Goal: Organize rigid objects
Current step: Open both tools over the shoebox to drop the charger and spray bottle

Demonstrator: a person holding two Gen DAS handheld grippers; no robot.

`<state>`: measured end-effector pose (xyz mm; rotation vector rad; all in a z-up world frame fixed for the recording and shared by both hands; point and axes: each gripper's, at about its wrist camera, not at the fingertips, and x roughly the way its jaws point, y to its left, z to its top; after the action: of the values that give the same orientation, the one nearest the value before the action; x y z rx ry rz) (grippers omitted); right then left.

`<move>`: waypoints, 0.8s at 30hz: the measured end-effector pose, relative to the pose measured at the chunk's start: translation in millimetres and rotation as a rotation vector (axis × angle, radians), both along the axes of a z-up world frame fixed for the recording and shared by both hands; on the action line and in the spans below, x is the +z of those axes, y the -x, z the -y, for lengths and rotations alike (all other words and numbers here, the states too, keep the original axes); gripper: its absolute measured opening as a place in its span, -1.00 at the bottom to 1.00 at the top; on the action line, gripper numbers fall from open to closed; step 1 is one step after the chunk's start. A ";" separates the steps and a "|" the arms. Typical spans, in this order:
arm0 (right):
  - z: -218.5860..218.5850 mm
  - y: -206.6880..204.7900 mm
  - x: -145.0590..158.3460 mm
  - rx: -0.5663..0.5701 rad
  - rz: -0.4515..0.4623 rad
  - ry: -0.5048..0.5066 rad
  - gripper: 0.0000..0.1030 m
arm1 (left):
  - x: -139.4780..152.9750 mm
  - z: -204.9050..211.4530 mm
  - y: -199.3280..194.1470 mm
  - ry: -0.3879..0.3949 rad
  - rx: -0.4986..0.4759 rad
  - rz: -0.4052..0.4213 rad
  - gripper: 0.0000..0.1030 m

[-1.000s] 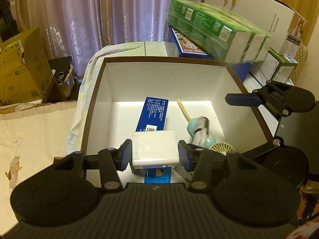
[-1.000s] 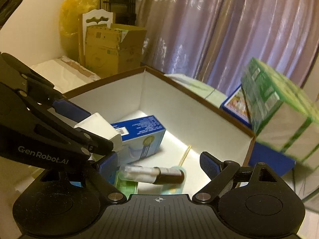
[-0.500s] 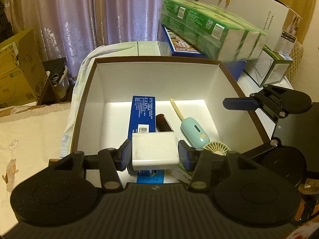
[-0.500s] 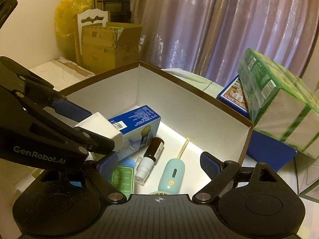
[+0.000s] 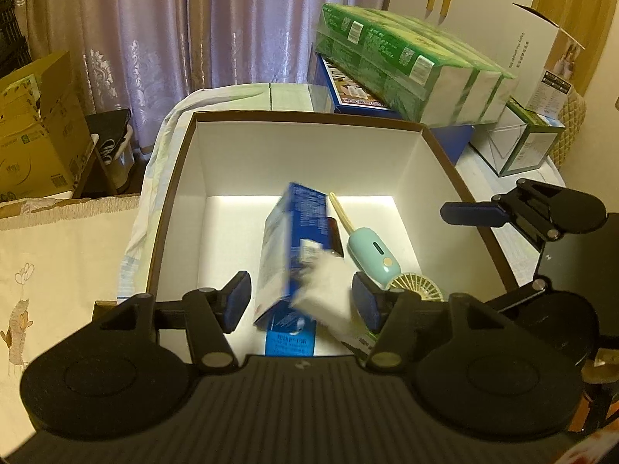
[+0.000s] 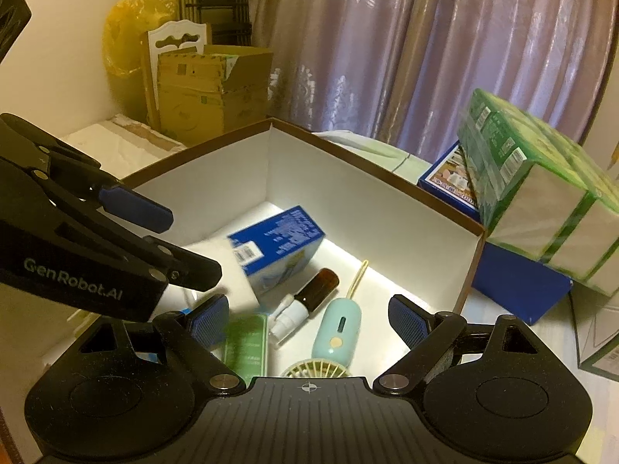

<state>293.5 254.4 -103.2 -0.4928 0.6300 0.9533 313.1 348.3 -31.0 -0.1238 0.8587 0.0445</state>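
A white-lined, brown-rimmed box [image 5: 309, 120] holds a blue carton [image 5: 294, 247], tipped on its edge, a brown spray bottle [image 6: 305, 297], a mint hand fan [image 5: 373, 255] and a green packet [image 6: 245, 344]. My left gripper [image 5: 301, 301] is open over the box's near end. A white block [image 5: 325, 297], blurred, is loose between its jaws and against the carton. My right gripper [image 6: 309, 319] is open and empty above the fan [image 6: 338, 326] and bottle. The carton [image 6: 278, 247] and white block [image 6: 216, 266] also show in the right wrist view.
Green tissue packs [image 5: 410, 62] on a dark blue box [image 5: 348, 89] stand behind the big box. A white carton [image 5: 541, 54] and clear-sided box [image 5: 526, 143] are at right. Cardboard boxes [image 5: 35, 127] and curtains lie left and behind. A cream cloth [image 5: 58, 255] covers the left surface.
My left gripper has opened and let go of the white block, which drops blurred into the box. The blue carton has tipped up on its edge. The right gripper stays open.
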 end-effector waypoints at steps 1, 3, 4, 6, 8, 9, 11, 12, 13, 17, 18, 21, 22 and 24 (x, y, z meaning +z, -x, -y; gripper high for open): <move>0.9 1.9 0.5 0.002 0.000 0.003 0.69 | 0.7 0.2 2.5 0.000 0.001 0.000 0.04; 3.2 7.0 1.1 0.005 0.004 0.008 0.69 | 2.0 0.0 7.5 0.007 0.005 0.000 0.04; 4.6 9.6 1.6 0.007 0.004 0.009 0.69 | 2.3 0.1 9.7 0.011 0.007 -0.002 0.04; 7.5 13.0 2.0 0.007 0.000 0.009 0.69 | 2.9 0.7 14.5 0.016 0.009 -0.003 0.04; 10.2 16.2 2.2 0.003 -0.006 0.012 0.69 | 3.6 1.8 19.1 0.019 0.008 -0.005 0.04; 11.4 18.0 2.4 0.000 -0.007 0.014 0.69 | 4.2 2.7 21.3 0.021 0.007 -0.007 0.04; 15.5 21.2 3.2 -0.007 -0.009 0.013 0.69 | 5.3 4.8 25.1 0.023 0.006 -0.006 0.04; 17.3 22.7 3.8 -0.012 -0.011 0.013 0.69 | 5.9 5.8 27.8 0.025 0.006 -0.006 0.04; 19.5 24.7 4.7 -0.017 -0.012 0.012 0.69 | 6.7 6.9 30.4 0.027 0.005 -0.005 0.04; 26.7 32.0 8.7 -0.028 -0.014 0.007 0.69 | 9.8 10.3 39.6 0.033 0.007 -0.003 0.04; 28.3 34.1 9.9 -0.031 -0.013 0.006 0.69 | 10.6 10.8 41.3 0.034 0.007 -0.001 0.04; 33.3 41.0 13.5 -0.039 -0.013 0.001 0.69 | 13.7 13.9 47.6 0.034 0.006 0.004 0.05; 35.1 43.4 14.8 -0.042 -0.013 -0.001 0.69 | 15.2 14.7 50.4 0.035 0.006 0.007 0.05; 38.0 48.0 16.9 -0.049 -0.012 -0.003 0.69 | 18.2 15.6 55.4 0.036 0.006 0.013 0.05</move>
<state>245.5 216.4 -86.3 -0.4676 0.6490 0.9114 257.7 332.7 -12.8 -0.1599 0.8468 0.0339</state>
